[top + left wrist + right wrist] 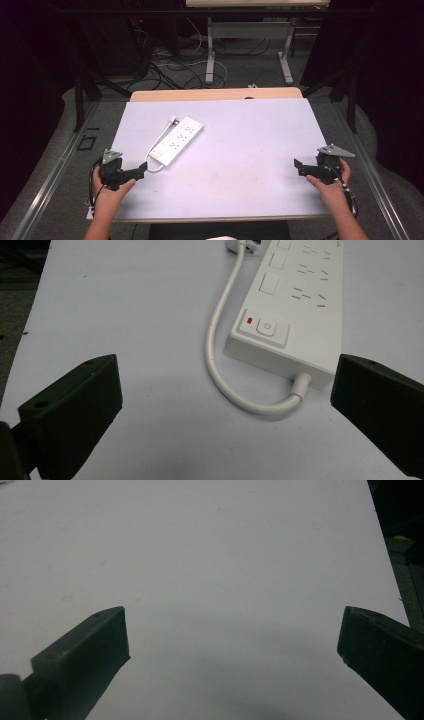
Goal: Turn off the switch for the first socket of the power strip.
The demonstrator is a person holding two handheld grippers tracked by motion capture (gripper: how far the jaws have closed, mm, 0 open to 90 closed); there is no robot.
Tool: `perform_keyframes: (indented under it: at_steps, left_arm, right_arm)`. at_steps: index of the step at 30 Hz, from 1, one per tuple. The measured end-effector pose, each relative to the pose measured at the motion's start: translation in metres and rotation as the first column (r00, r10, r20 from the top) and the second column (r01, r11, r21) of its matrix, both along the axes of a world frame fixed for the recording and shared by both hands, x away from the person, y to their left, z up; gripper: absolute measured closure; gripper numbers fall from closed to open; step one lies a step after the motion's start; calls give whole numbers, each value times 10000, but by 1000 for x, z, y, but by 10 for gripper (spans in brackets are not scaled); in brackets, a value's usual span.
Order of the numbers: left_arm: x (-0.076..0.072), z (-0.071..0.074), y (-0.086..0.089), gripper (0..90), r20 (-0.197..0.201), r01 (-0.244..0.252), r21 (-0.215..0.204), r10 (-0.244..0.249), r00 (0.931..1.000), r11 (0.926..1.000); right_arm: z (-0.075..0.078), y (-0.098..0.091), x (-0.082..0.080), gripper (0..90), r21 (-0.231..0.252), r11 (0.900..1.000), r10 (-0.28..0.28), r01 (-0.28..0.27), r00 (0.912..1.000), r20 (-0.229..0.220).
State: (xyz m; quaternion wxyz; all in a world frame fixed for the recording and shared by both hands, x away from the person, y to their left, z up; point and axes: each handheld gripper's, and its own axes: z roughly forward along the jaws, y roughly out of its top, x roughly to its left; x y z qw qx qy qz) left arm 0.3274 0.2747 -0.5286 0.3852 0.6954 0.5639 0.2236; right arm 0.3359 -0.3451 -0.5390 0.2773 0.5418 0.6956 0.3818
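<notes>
A white power strip (178, 140) lies slantwise on the left half of the white table top (240, 150), its short white cord (159, 142) looping from the near end back to a plug (173, 119). My left gripper (142, 170) rests at the front left, open, pointing at the strip's near end. In the left gripper view the strip (295, 305), its red-lit switch (265, 327) and the cord (220, 340) lie just ahead of the wide-apart jaws. My right gripper (298, 166) sits open at the front right over the bare table top (225, 555).
A wooden table edge (215, 94) shows behind the white top. Beyond it stand the metal legs (210, 55) of another table and loose cables (170, 65) on the floor. Dark frame bars (80, 100) flank both sides.
</notes>
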Motion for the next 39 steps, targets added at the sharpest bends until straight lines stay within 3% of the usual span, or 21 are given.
perform_keyframes:
  at_steps: [16,17,18,23,25,32,39]
  left_arm:
    - [-4,6,0,2,172,85,53,-86,9998,9999]
    - [-4,6,0,2,215,68,58,-69,9997,10000]
    - [-5,7,0,2,175,54,46,-55,9998,10000]
    - [-5,11,2,3,237,11,31,-11,9997,10000]
    - [-7,13,2,3,249,52,-2,-52,9997,10000]
    - [-7,16,-1,12,312,95,106,-99,9995,9999]
    - [-3,21,-4,13,328,163,82,-166,9993,9998]
  right_arm:
    - [-1,11,-4,8,-226,9995,229,-228,9997,77]
    - [0,12,-5,9,-359,9990,276,-280,9996,-118]
    - [-1,14,-4,9,-222,9996,189,-186,9997,141]
    - [-2,17,-5,11,-339,9989,317,-308,9992,251]
    - [-1,18,-6,11,-335,9988,359,-355,9993,107]
    - [1,19,-8,12,-202,9995,260,-255,9994,220]
    - [0,18,-9,15,-363,9986,385,-377,9990,210]
